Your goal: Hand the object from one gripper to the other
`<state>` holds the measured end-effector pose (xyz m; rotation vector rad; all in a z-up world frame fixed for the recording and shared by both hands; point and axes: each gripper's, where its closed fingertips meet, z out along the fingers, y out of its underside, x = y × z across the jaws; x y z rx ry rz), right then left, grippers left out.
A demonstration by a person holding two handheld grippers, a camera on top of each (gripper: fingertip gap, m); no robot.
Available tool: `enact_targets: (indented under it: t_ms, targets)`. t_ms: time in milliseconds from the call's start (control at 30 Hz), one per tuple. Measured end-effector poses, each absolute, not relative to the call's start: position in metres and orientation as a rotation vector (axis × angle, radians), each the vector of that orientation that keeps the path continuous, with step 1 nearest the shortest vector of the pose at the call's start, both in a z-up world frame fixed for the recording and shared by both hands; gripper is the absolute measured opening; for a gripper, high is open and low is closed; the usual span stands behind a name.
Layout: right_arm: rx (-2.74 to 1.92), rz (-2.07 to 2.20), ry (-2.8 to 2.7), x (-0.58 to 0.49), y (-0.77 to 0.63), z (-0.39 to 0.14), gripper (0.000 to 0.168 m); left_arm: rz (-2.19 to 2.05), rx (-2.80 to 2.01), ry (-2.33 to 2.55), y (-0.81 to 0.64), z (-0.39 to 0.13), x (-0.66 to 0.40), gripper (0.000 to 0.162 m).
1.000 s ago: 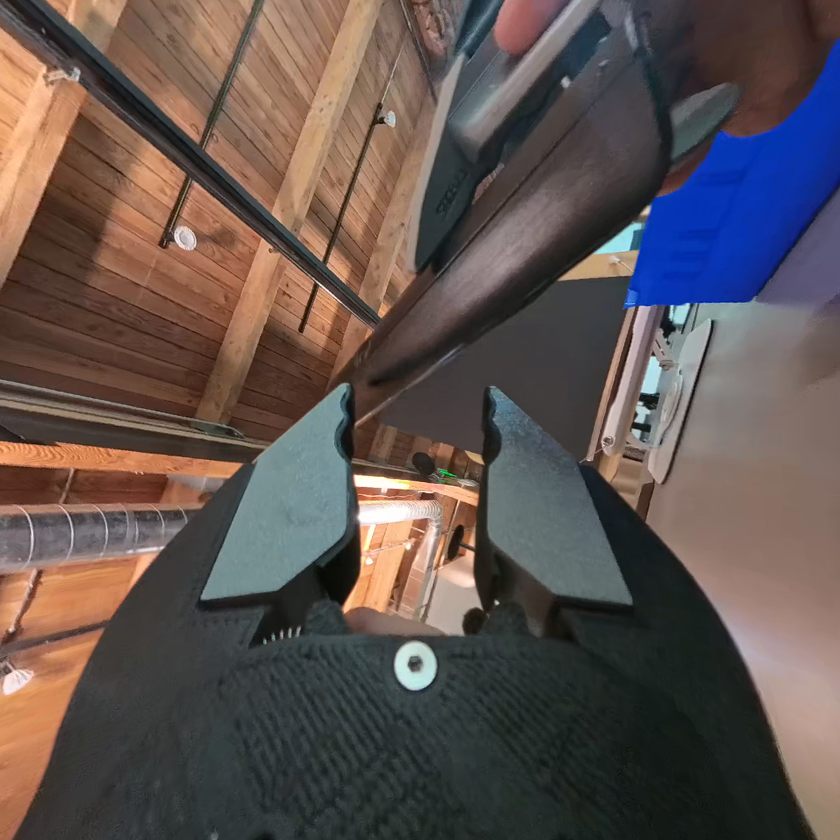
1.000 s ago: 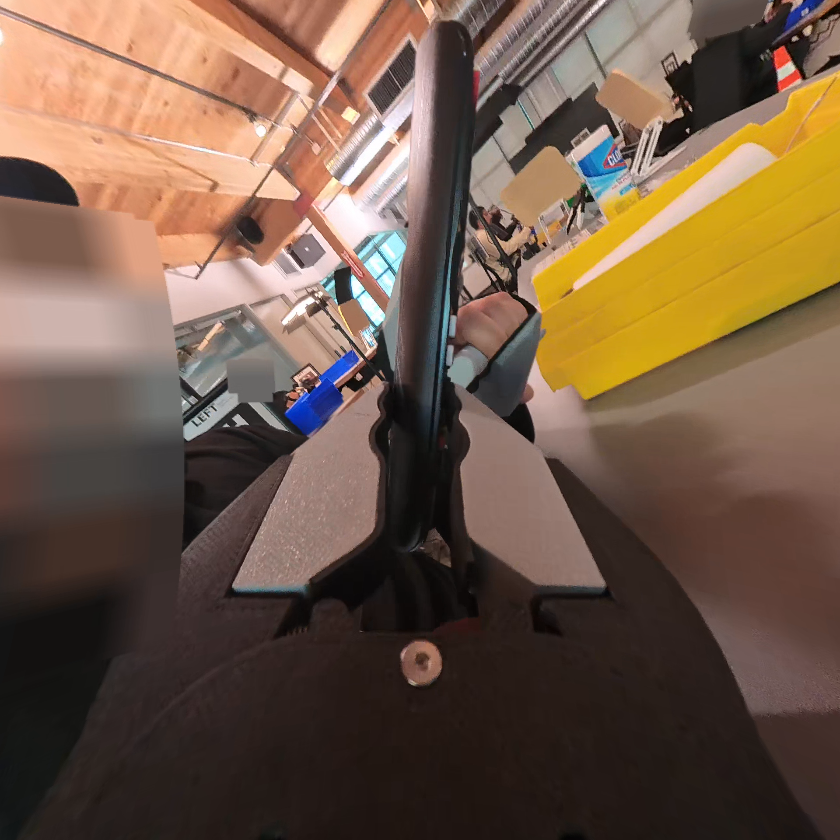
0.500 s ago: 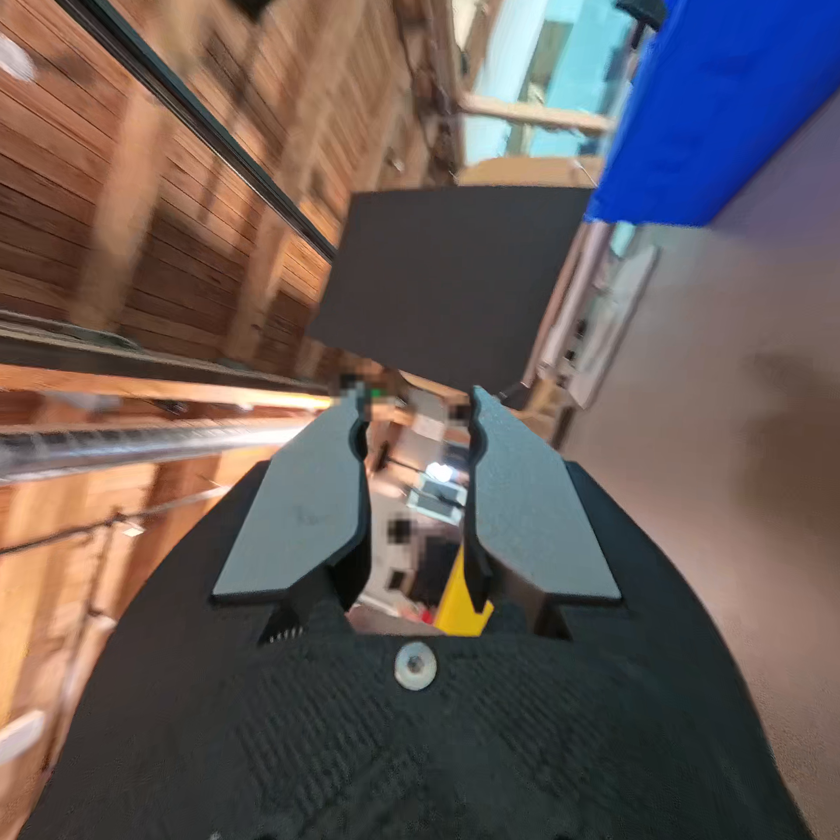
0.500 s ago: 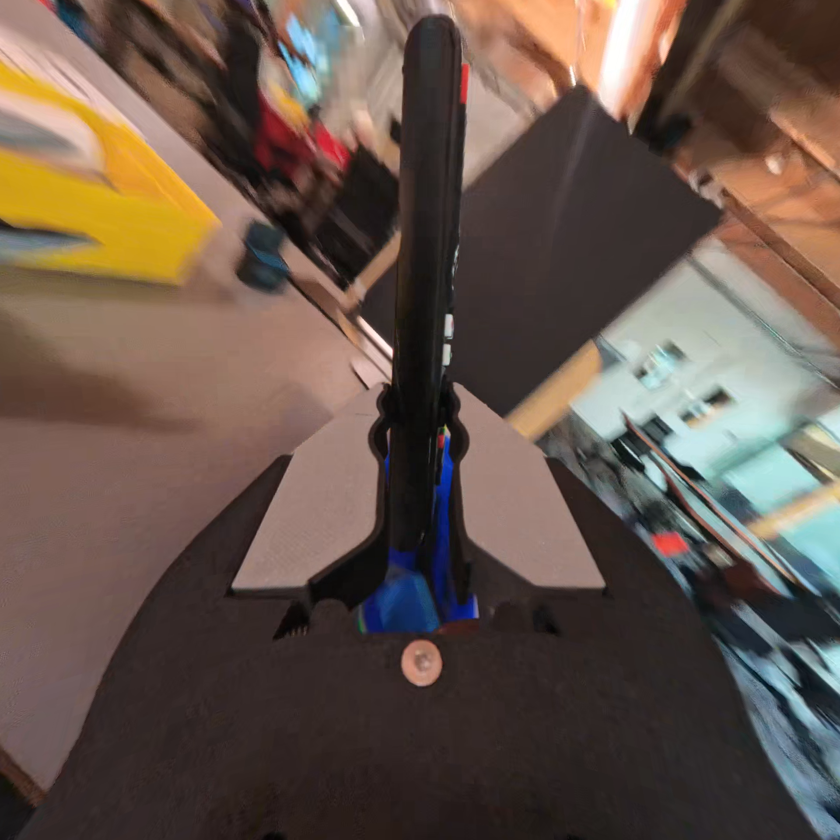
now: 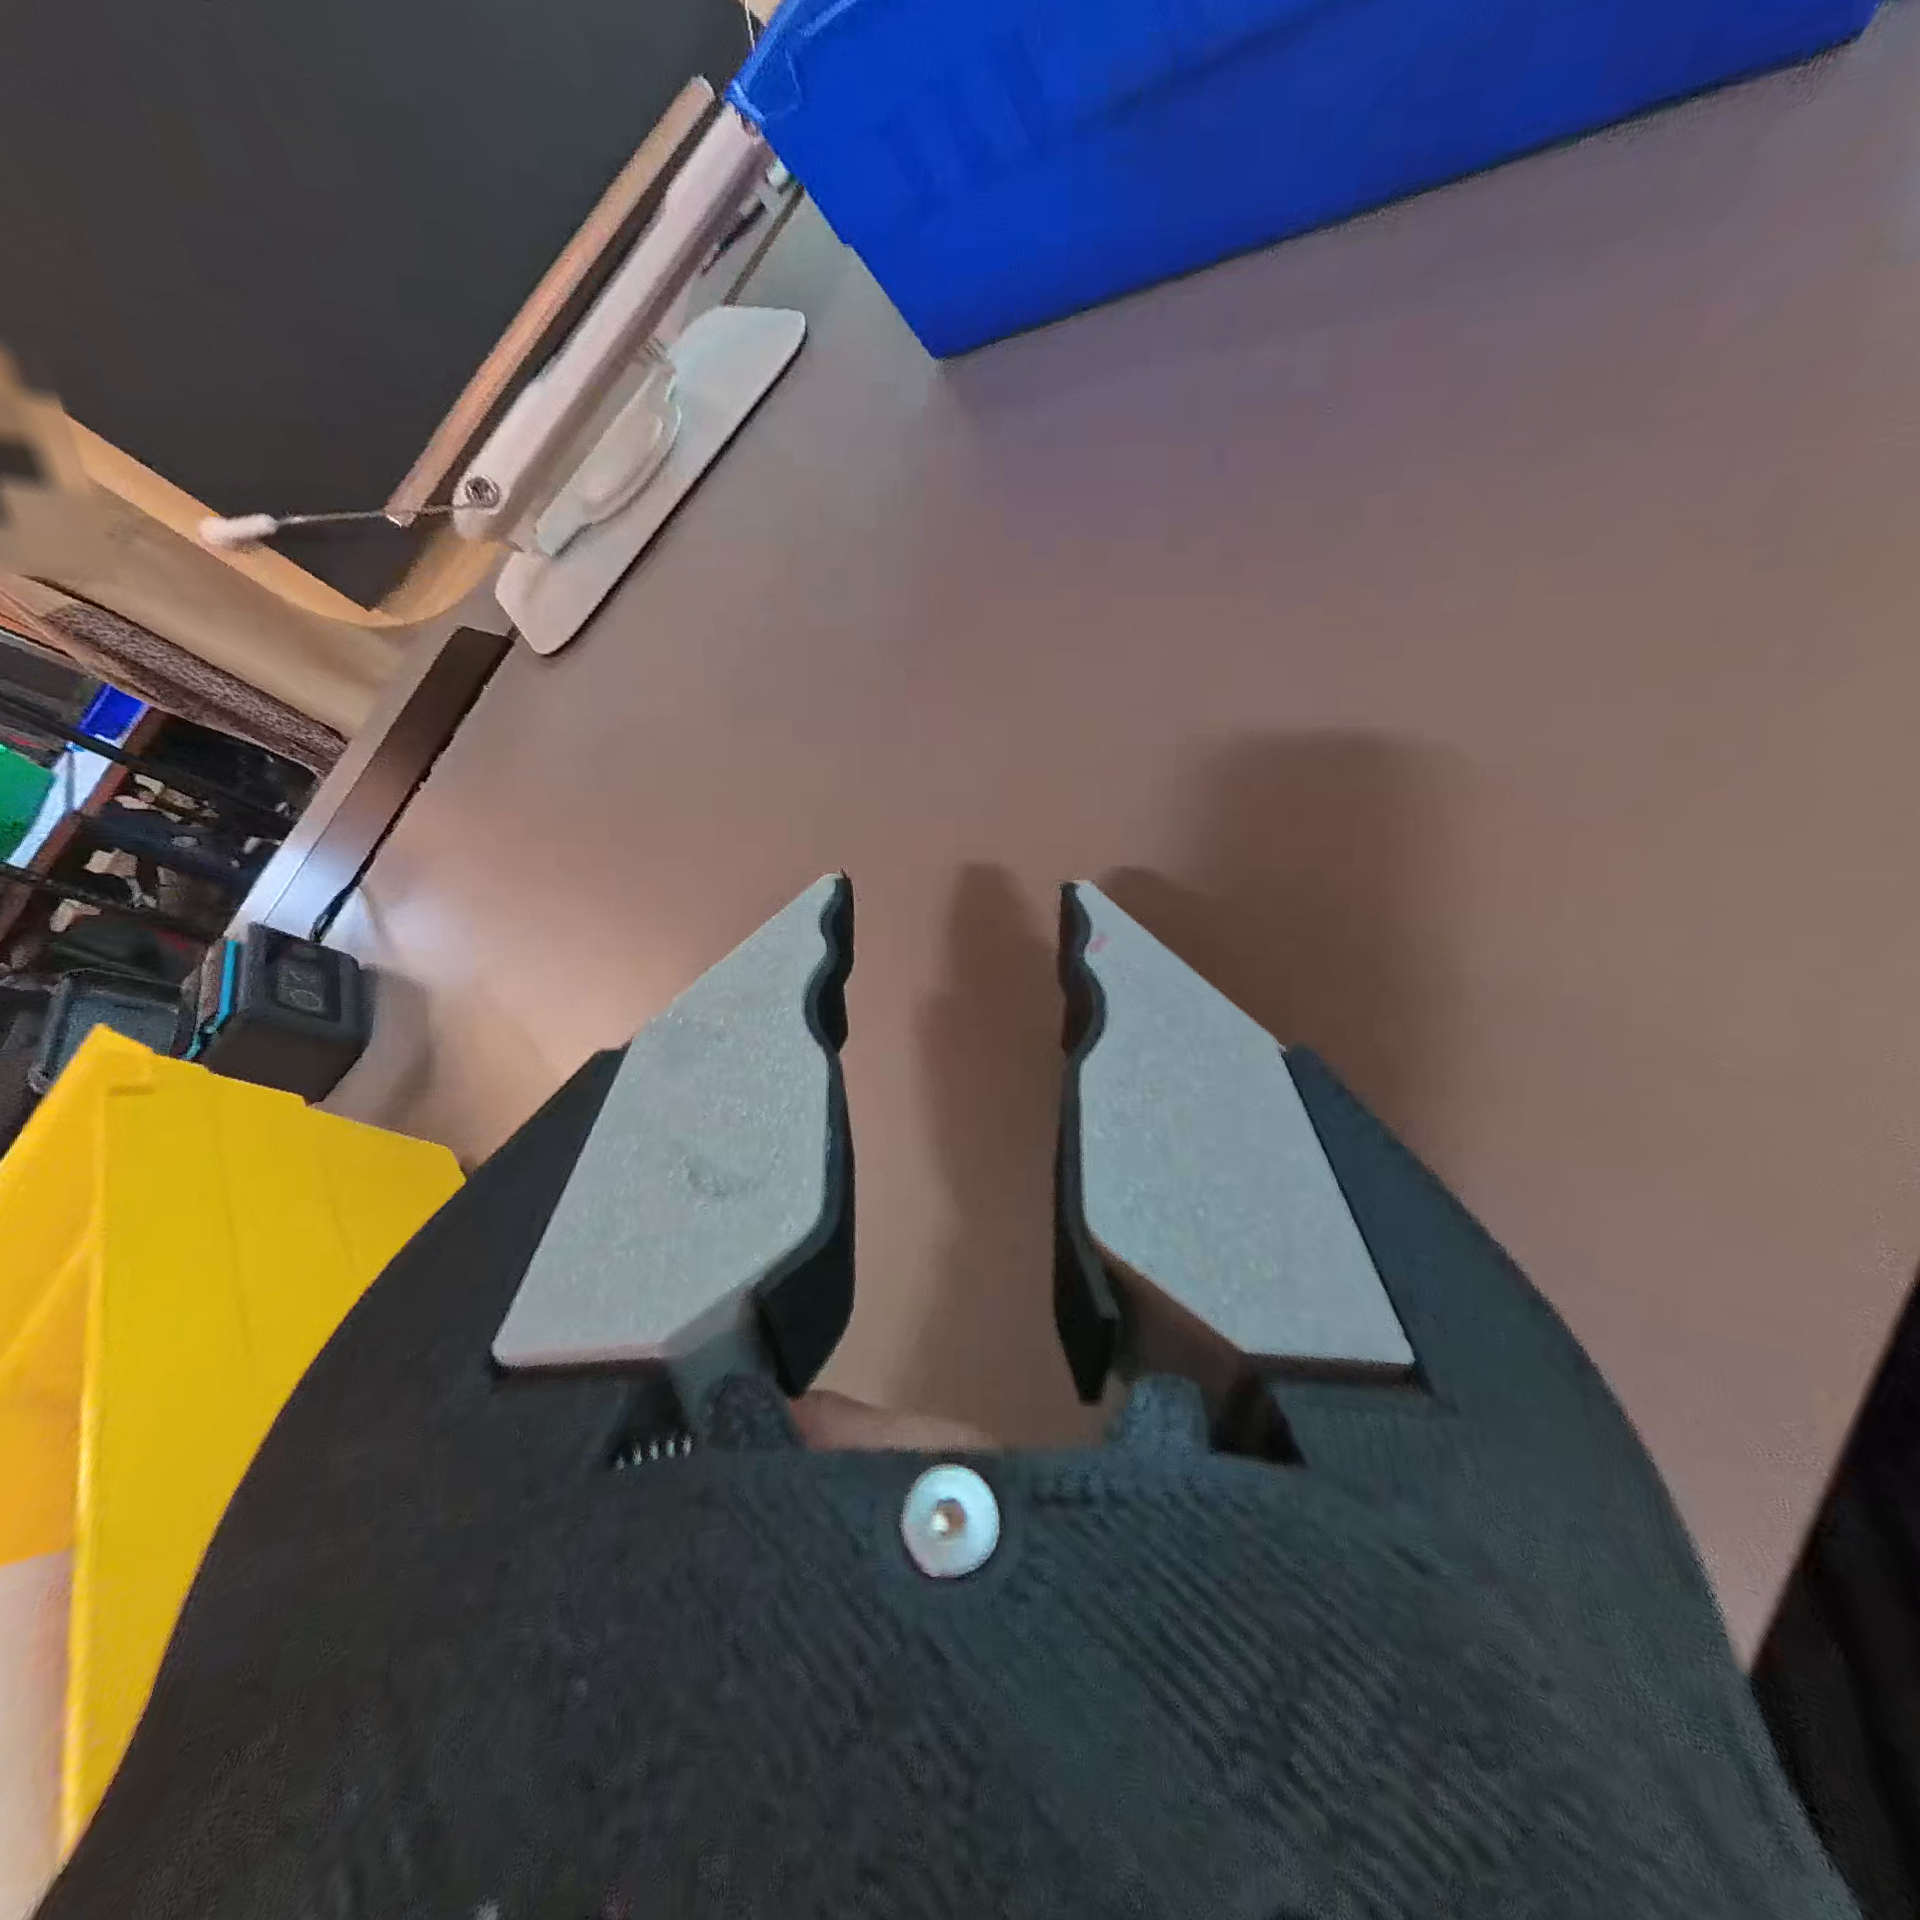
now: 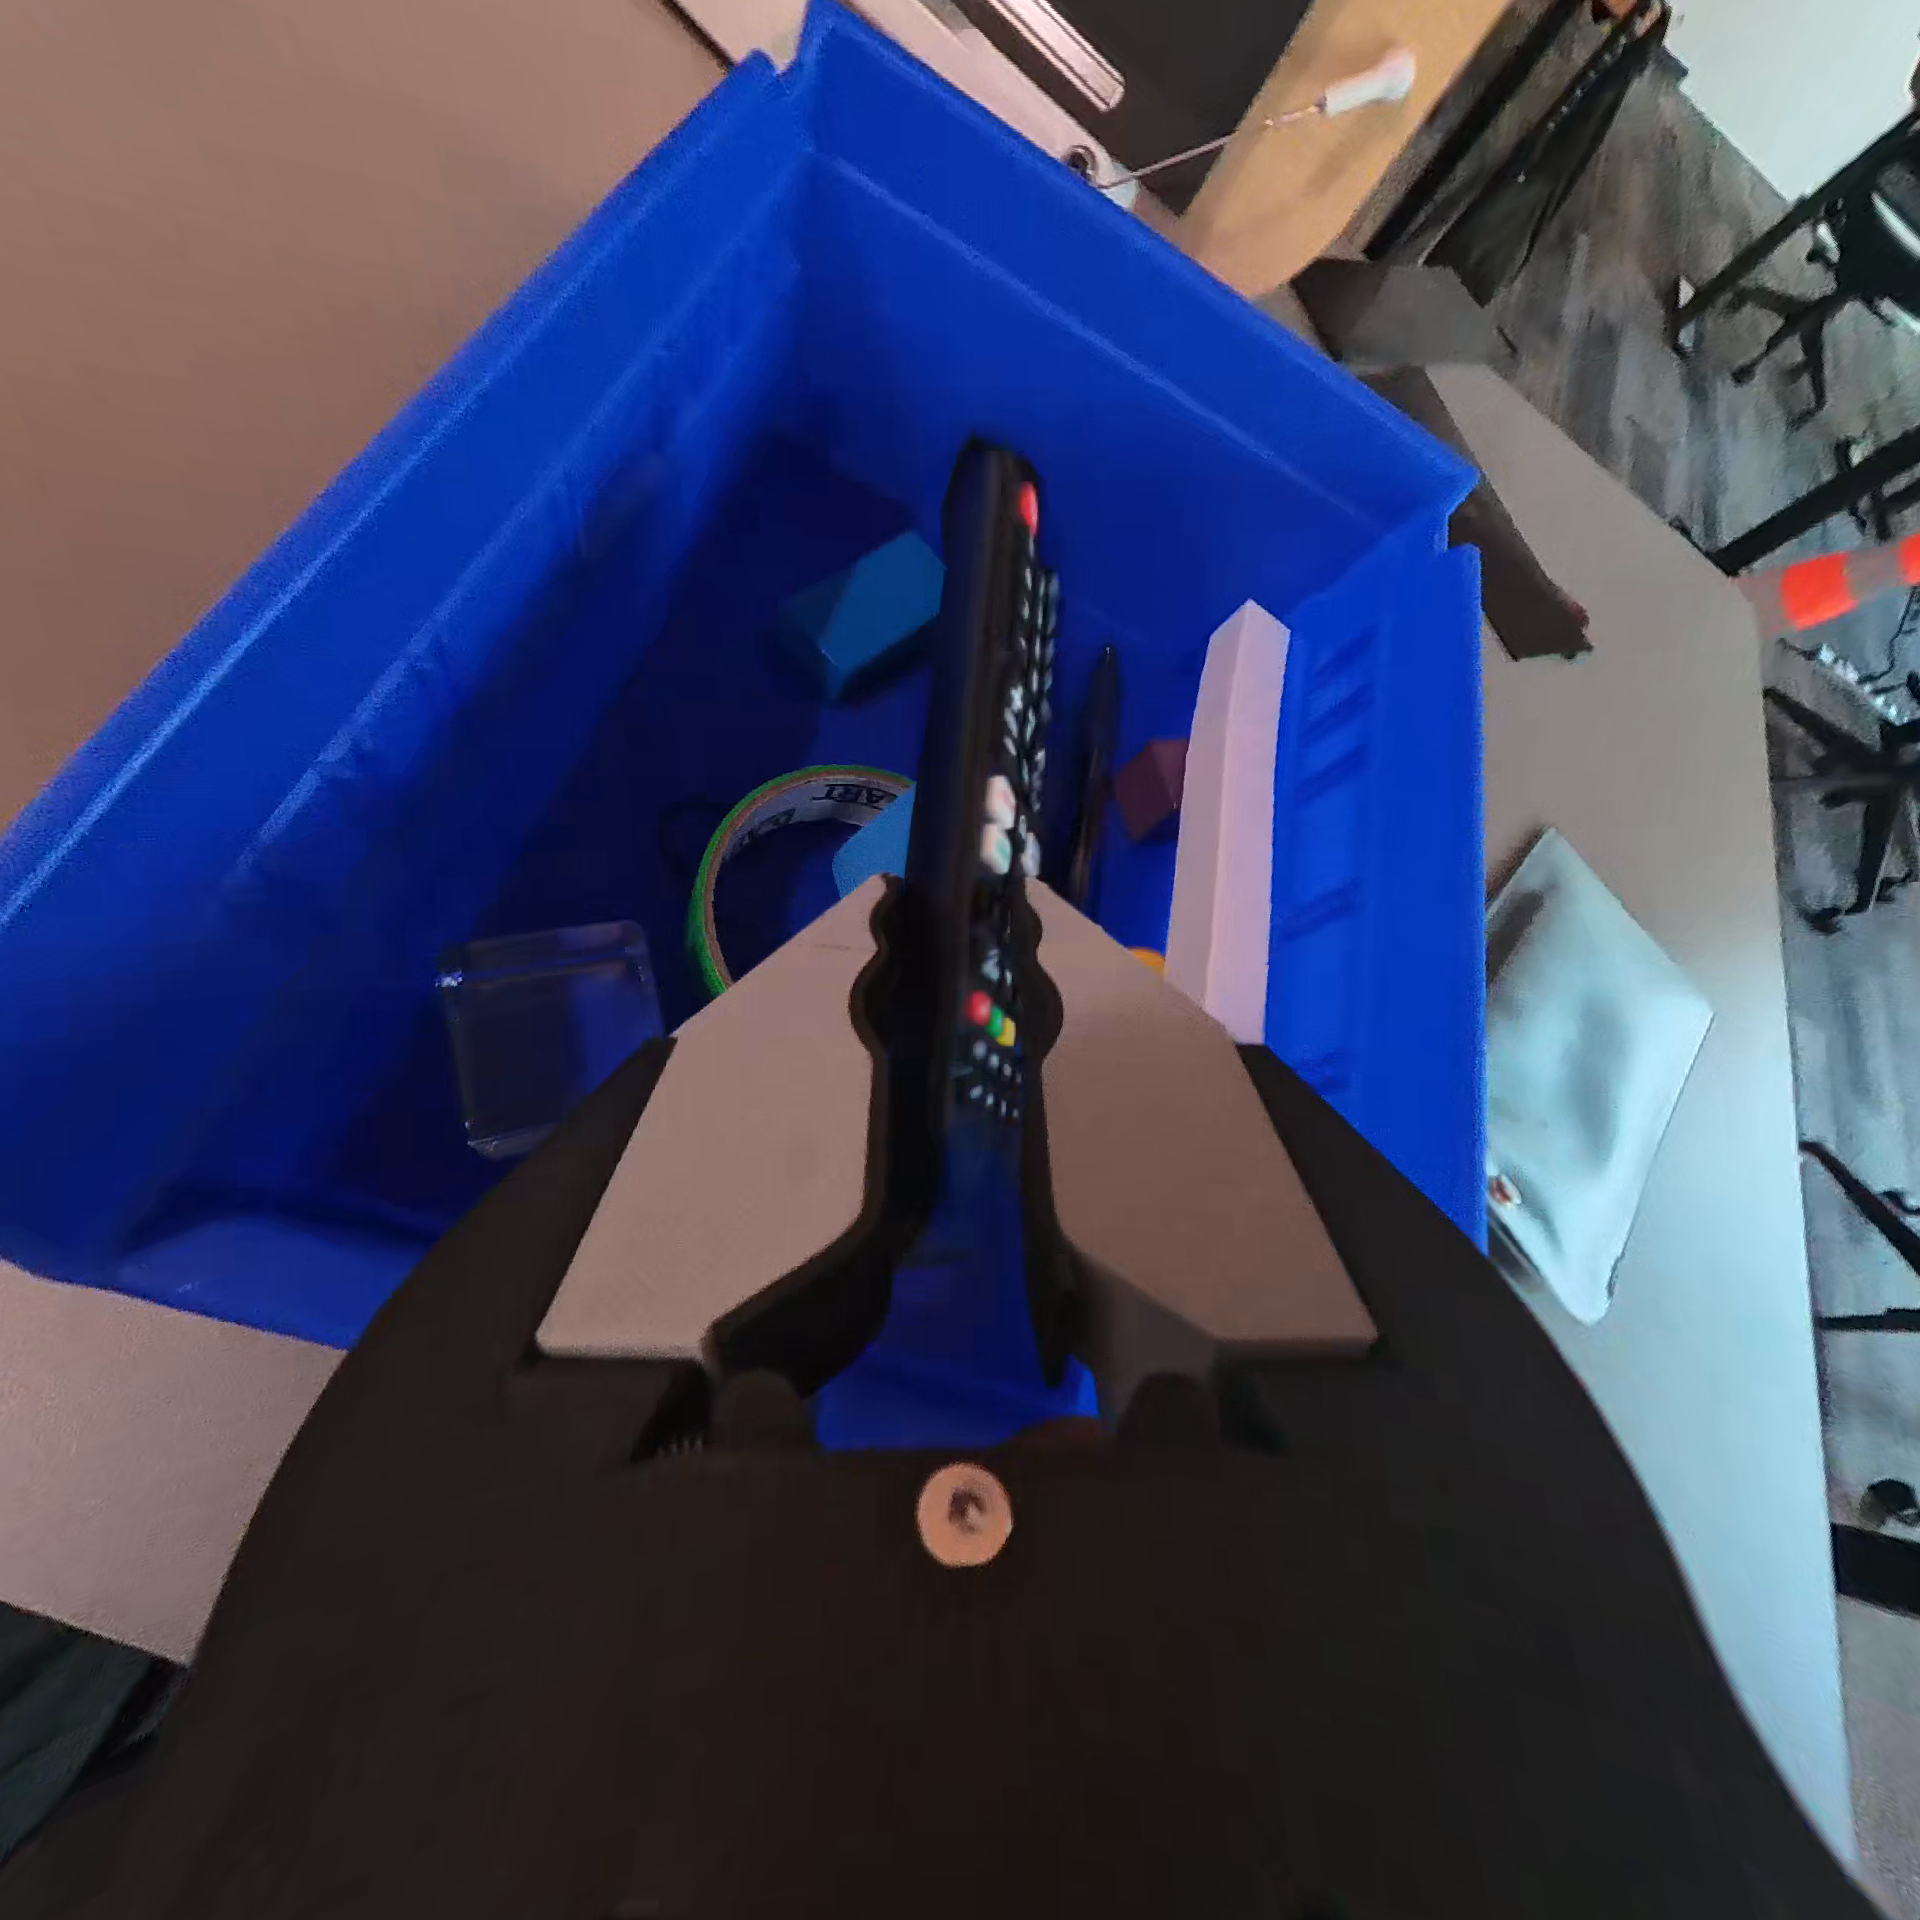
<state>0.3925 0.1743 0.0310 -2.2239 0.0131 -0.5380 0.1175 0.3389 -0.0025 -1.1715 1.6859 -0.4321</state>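
Note:
My right gripper (image 6: 958,914) is shut on a black remote control (image 6: 987,727) with coloured buttons. It holds the remote edge-on, pointing down over the open blue bin (image 6: 1091,343). My left gripper (image 5: 954,899) is open and empty, held over the brown table (image 5: 1351,644). The remote does not show in the left wrist view. The blue bin's outer wall (image 5: 1195,156) shows at the top right of the left wrist view.
The blue bin holds a green tape roll (image 6: 748,842), a blue block (image 6: 862,623), a clear box (image 6: 551,1029), a white bar (image 6: 1231,821), a purple block (image 6: 1153,779) and a pen (image 6: 1096,758). A yellow bin (image 5: 156,1351), a small black camera (image 5: 281,1003) and a monitor stand (image 5: 665,457) are left of my left gripper. There is about 35 cm between the tips of the two grippers.
Both grippers swung from pointing up at the ceiling to pointing down at the table. The right gripper carried the remote over the blue bin. The left gripper stayed open and empty.

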Motion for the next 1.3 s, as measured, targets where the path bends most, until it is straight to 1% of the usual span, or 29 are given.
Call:
enact_targets:
  t_ms: [167, 233, 400, 533, 600, 667, 800, 900, 933, 1100, 1300]
  targets:
    - [-2.136, -0.552, 0.114, 0.401, 0.170, 0.047, 0.024, -0.509, -1.222, 1.747, 0.332, -0.022, 0.122, 0.038]
    - [-2.067, -0.502, 0.149, 0.397, 0.170, 0.061, 0.024, -0.484, -1.224, 1.745, 0.334, -0.023, 0.123, 0.042]
    - [-1.839, -0.158, 0.059, 0.338, 0.186, 0.109, 0.030, -0.476, -1.199, 1.768, 0.332, -0.025, 0.124, 0.042]
    - [-1.734, 0.264, -0.114, 0.252, 0.203, 0.131, 0.047, -0.537, -1.191, 1.778, 0.329, -0.023, 0.126, 0.042]
    - [-1.751, 0.392, -0.199, 0.213, 0.212, 0.126, 0.056, -0.549, -1.177, 1.762, 0.329, -0.020, 0.127, 0.042]
    - [-1.805, 0.423, -0.272, 0.183, 0.225, 0.112, 0.065, -0.572, -1.149, 1.741, 0.328, -0.014, 0.128, 0.042]
    - [-1.884, 0.360, -0.335, 0.151, 0.256, 0.076, 0.065, -0.659, -1.114, 1.631, 0.330, 0.005, 0.130, 0.041]
    - [-1.913, 0.318, -0.307, 0.149, 0.278, 0.050, 0.065, -0.772, -1.095, 1.502, 0.333, 0.026, 0.130, 0.029]
    - [-1.910, 0.304, -0.291, 0.153, 0.284, 0.044, 0.065, -0.803, -1.092, 1.479, 0.334, 0.030, 0.129, 0.029]
    - [-1.817, 0.215, -0.290, 0.167, 0.304, 0.024, 0.063, -0.894, -1.025, 1.395, 0.333, 0.046, 0.127, 0.028]
    - [-1.843, 0.362, -0.285, 0.163, 0.306, 0.020, 0.064, -0.873, -0.963, 1.316, 0.332, 0.057, 0.123, 0.021]
